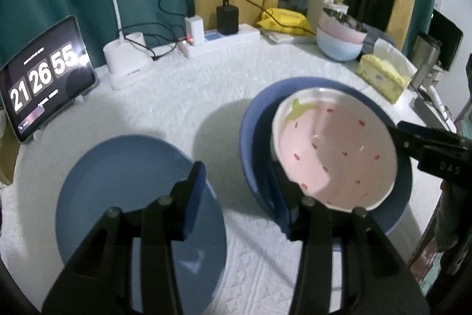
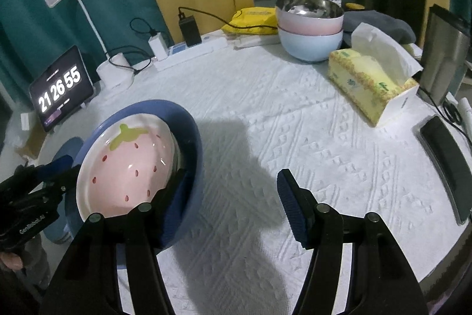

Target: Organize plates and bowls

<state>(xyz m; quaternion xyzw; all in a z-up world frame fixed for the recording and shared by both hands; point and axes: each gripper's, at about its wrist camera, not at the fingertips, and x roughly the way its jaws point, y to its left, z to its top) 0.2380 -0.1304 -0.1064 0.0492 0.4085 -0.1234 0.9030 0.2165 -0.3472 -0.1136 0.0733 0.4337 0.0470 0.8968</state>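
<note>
1. In the left wrist view, the left gripper point(image 1: 236, 176) is released. Its left pad hangs over the blue plate point(image 1: 118, 182) at lower left, and its right pad sits low at the near wall of the blue bowl point(image 1: 250, 123). Neither pad presses on anything, though the bowl's left wall stands between them.
2. In the right wrist view, the right gripper point(image 2: 233, 176) also stands apart. Its left finger reaches inside the blue bowl point(image 2: 194, 138), between the wall and the strawberry bowl point(image 2: 126, 167). Its right finger is free over the white tablecloth point(image 2: 295, 123).
3. The strawberry bowl point(image 1: 333, 149), pink with red seeds and a green leaf, lies tilted inside the blue bowl. That is right of centre in the left view and lower left in the right view.
4. Each gripper shows in the other's view, close to opposite rims of the strawberry bowl. I cannot tell whether either one touches it.
5. The blue plate lies flat on the cloth just left of the blue bowl, apart from it.
6. Farther back, at upper right, a pink steel-lined bowl point(image 2: 309, 11) is nested in a pale blue bowl point(image 2: 309, 46).
7. A yellow tissue box point(image 2: 368, 78) is beside that stack.
8. A tablet clock point(image 2: 60, 87) stands at the left edge.
</note>
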